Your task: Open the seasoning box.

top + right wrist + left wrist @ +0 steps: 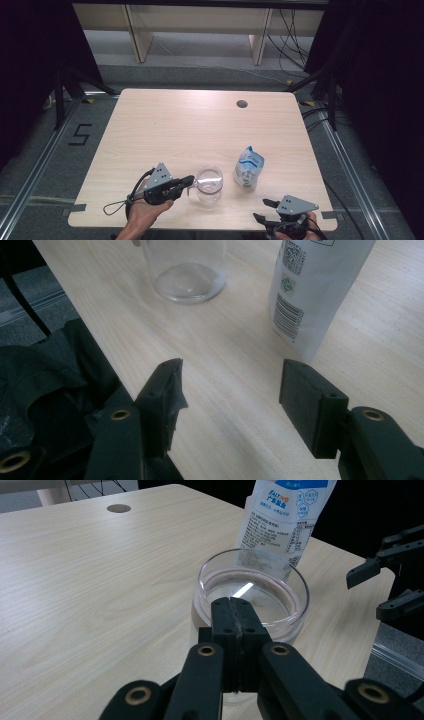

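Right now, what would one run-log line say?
left gripper: shut on glass jar rim | right gripper: open, empty | white pouch: upright beside jar

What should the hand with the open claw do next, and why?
Probably move the right gripper forward to the white pouch and close on it. Its jaws stand open with nothing between them, the pouch stands upright just ahead, and the left gripper is shut at the glass jar's rim.

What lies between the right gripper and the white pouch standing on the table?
Nothing: the right gripper view shows bare table between the right gripper, its jaws apart, and the white pouch. The high view agrees.
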The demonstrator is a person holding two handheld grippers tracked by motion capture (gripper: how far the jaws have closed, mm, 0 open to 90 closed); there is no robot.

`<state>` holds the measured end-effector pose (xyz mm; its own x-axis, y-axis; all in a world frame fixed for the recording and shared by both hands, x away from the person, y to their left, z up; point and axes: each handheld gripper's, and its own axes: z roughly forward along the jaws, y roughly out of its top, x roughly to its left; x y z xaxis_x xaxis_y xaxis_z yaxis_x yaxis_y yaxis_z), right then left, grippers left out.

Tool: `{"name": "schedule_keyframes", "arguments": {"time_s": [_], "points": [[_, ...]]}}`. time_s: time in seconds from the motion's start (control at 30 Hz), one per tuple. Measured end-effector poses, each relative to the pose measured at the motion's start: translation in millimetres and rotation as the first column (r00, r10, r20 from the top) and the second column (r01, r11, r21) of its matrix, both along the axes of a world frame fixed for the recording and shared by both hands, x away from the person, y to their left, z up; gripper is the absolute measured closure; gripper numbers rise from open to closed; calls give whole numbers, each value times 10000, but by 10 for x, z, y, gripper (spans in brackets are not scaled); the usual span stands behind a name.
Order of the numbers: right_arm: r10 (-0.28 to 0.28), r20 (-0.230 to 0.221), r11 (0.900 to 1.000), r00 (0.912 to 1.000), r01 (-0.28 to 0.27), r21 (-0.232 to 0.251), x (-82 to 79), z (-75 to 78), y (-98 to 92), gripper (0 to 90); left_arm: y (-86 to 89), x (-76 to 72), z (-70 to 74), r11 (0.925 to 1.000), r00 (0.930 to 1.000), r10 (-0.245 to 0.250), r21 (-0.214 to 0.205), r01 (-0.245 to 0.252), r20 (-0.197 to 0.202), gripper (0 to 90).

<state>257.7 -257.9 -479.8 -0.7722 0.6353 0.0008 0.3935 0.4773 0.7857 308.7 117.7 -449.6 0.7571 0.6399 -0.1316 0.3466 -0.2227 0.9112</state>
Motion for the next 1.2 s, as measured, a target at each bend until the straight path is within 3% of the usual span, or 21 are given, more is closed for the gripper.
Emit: {"name": "schedule_keyframes", "arguments": {"time_s": [0.37,0.5,0.57,0.83,1.0,1.2], "points": [[211,-16,9995,9998,-211,234,-10,-7,75,492,-8,-23,-34,10000,9998,-40,-52,41,189,891],[343,406,9992,9986,-350,172,-1,7,113,549,-10,-31,-44,9999,9999,35,-167,-32,148,888],[302,289,9990,9991,-311,320,-9,12,136,590,-6,-18,-50,9997,9996,-106,-206,112,271,888],[543,921,9973,9943,-586,444,13,39,264,706,3,-37,-79,9987,9998,-6,-500,17,211,885],[678,986,9943,9928,-754,758,72,62,365,764,14,-40,-86,9988,9993,-72,-489,89,365,883],[963,1113,9914,9891,-1052,777,140,50,510,801,44,-51,-97,9990,9992,-35,-451,52,392,884]]}}
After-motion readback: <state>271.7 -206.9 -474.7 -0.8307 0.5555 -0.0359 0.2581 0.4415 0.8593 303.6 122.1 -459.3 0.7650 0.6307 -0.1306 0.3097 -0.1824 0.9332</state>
